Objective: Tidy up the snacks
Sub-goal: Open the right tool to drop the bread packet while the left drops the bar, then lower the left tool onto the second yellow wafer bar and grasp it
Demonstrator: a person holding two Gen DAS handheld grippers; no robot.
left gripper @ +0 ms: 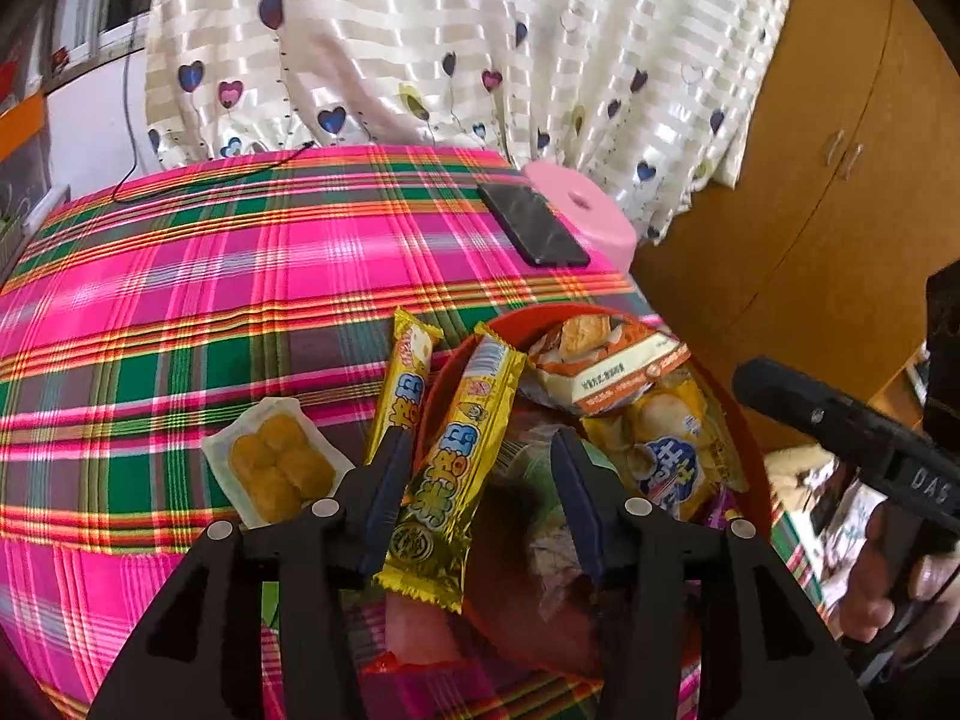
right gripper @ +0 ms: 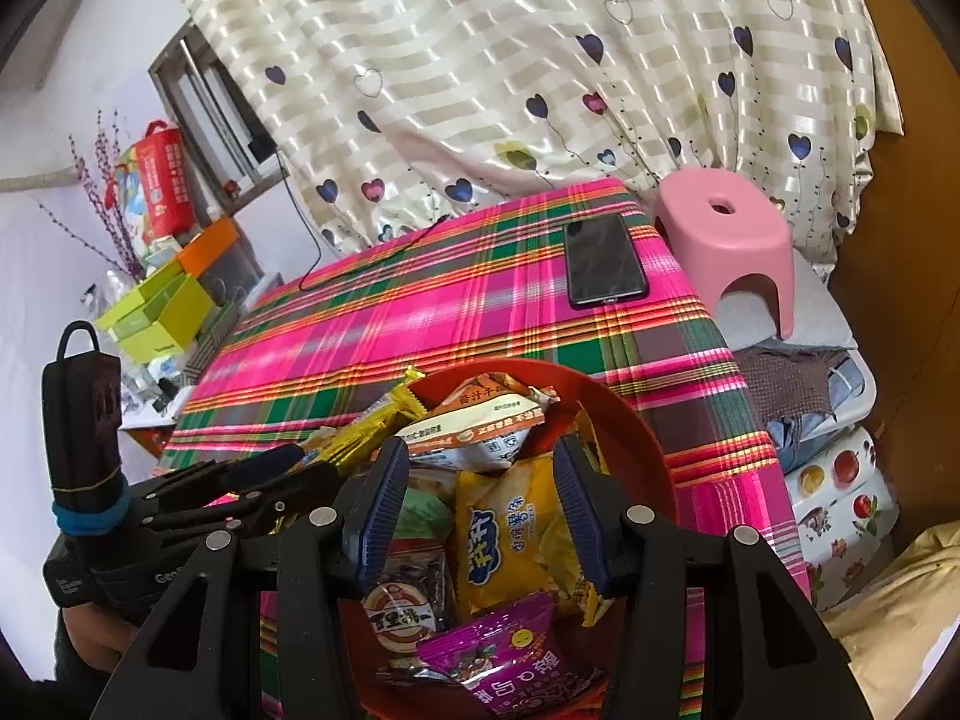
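Left wrist: left gripper (left gripper: 483, 492) spread around one of two yellow snack bars (left gripper: 453, 468); right gripper (right gripper: 480, 516) spread over red bowl (right gripper: 651, 450); one phone (left gripper: 533, 224).

Round red plastic bowl (right gripper: 648, 438) at near table edge, heaped with snack packets. Long gold foil snack bar (left gripper: 456, 474) tilted over bowl's left rim; second gold foil bar (left gripper: 405, 384) flat just left of it. Clear packet of four yellow cakes (left gripper: 276, 462) further left on plaid cloth.

Bright daylight, heavy fisheye edge warping
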